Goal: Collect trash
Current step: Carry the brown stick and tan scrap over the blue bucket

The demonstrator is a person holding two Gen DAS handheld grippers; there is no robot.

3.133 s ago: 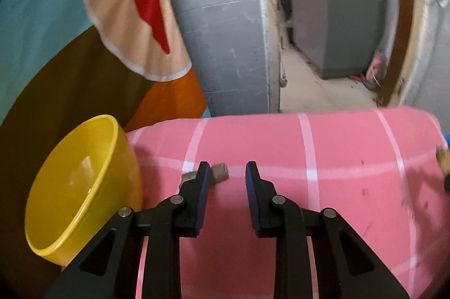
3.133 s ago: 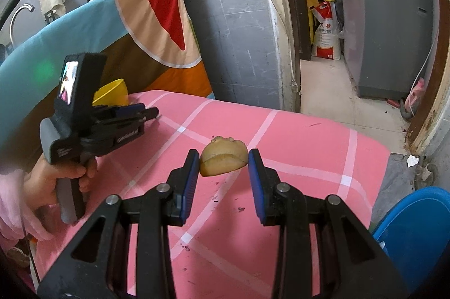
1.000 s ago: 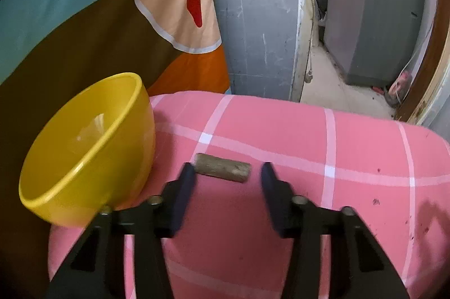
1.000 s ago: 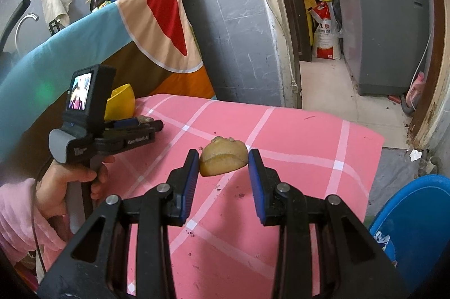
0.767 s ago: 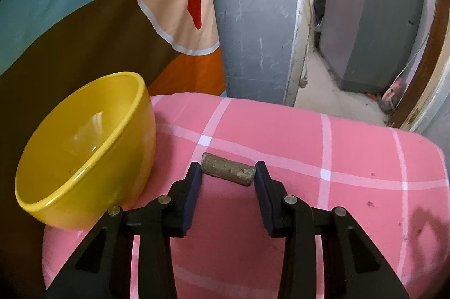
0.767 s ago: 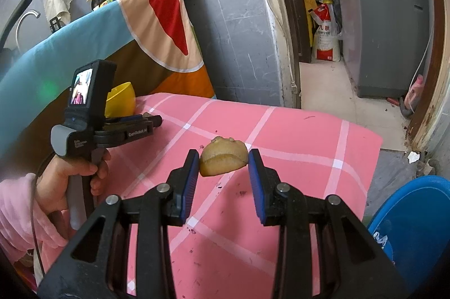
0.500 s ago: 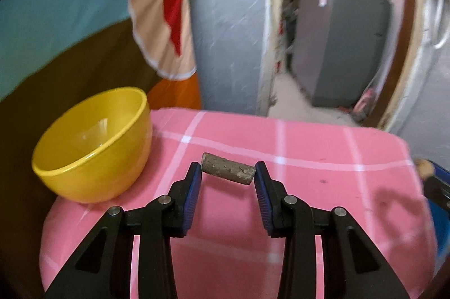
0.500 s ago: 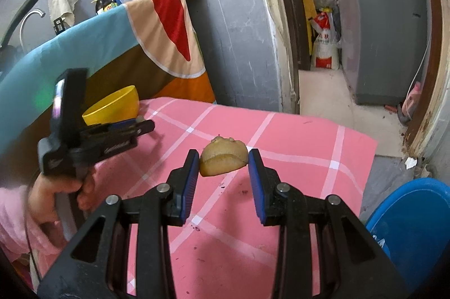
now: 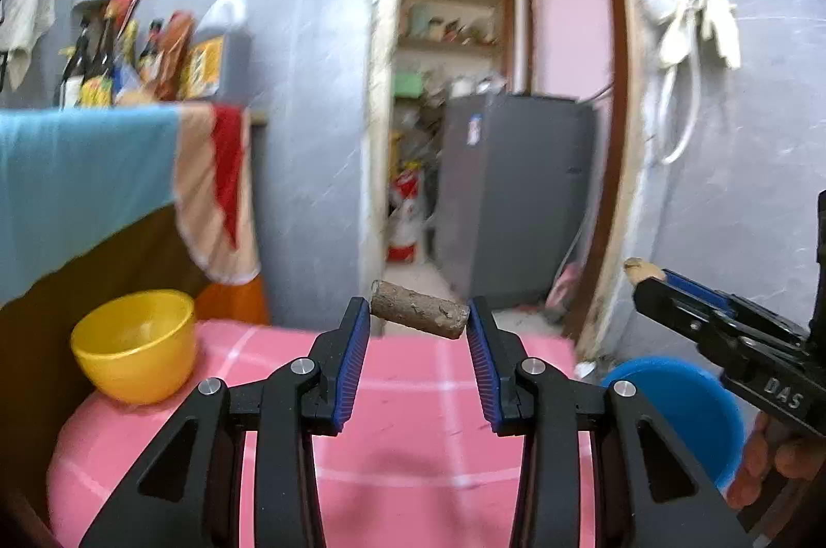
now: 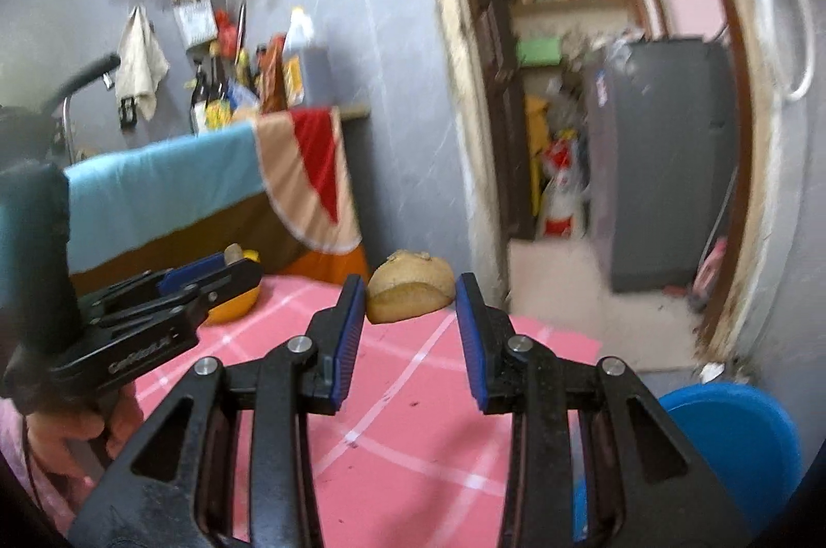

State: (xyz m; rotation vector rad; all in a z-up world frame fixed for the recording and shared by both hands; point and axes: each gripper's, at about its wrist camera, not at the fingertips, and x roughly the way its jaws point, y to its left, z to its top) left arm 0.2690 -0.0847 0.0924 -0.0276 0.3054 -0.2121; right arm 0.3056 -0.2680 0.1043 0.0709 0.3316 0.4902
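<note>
My left gripper (image 9: 418, 321) is shut on a brown cork-like stub (image 9: 419, 316) and holds it in the air above the pink checked table (image 9: 392, 455). My right gripper (image 10: 410, 295) is shut on a tan potato piece (image 10: 411, 293), also raised above the table (image 10: 413, 419). The right gripper shows at the right of the left wrist view (image 9: 645, 277), over a blue bin (image 9: 676, 408). The left gripper shows at the left of the right wrist view (image 10: 232, 267). The blue bin (image 10: 733, 434) stands beside the table's right edge.
A yellow bowl (image 9: 135, 344) sits at the table's back left. A coloured cloth (image 9: 103, 187) hangs over the counter behind it. A doorway with a grey washing machine (image 9: 511, 192) lies straight ahead. The view is blurred by motion.
My left gripper closed on the cork-like stub, lifted it off the table and swung up and right. My right gripper kept its hold on the potato piece and rose too.
</note>
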